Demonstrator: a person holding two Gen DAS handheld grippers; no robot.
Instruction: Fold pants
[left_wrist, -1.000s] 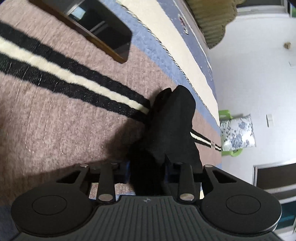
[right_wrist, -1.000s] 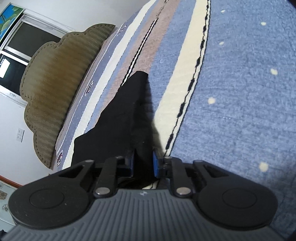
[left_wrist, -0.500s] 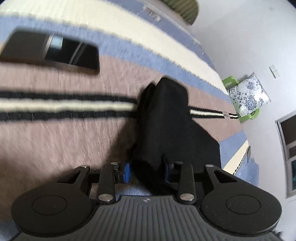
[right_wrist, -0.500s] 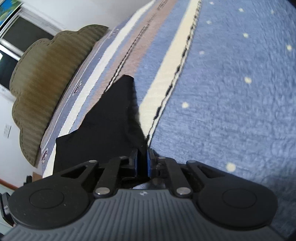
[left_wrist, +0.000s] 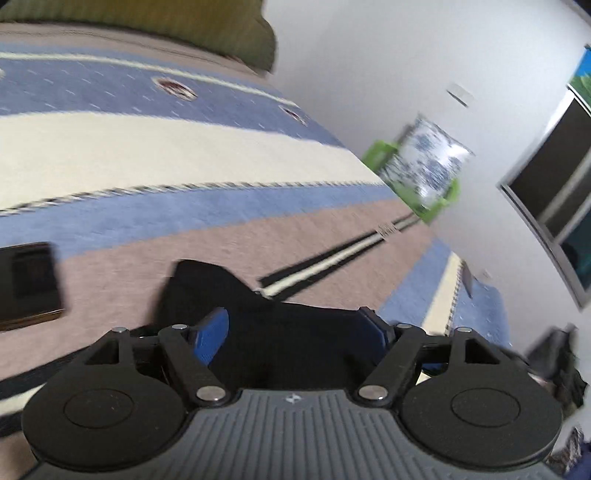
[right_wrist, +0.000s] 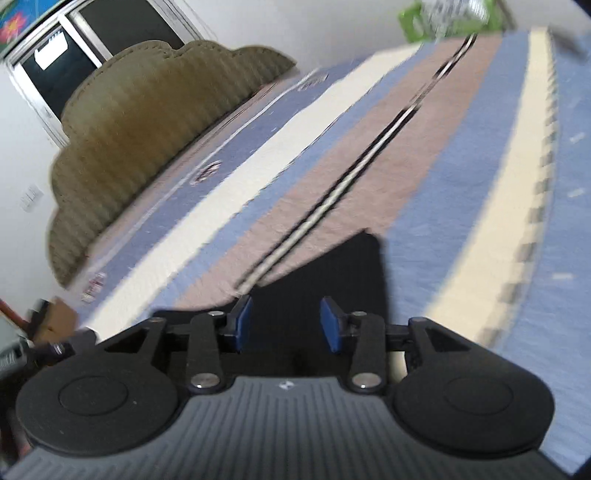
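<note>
Pants (left_wrist: 280, 325) flat on striped bedspread (left_wrist: 184, 155); left gripper (left_wrist: 295, 328) and right gripper (right_wrist: 286, 321) just opened, released, nothing pinched.

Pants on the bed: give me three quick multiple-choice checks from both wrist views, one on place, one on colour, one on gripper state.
1. Where do the pants lie?
A. On the striped blanket
B. On the green chair
C. Over the headboard

2. What colour are the pants?
A. Cream
B. Black
C. Green

3. How does the right gripper stand?
A. Shut on the pants
B. Open, pads apart
C. Out of view

Answers:
1 A: the dark cloth lies on the blanket's brown and blue stripes.
2 B: it shows black in both wrist views.
3 B: its jaws have just been opening; the blue pads stand clear of the cloth below them. The left gripper has opened too, wider.
</note>
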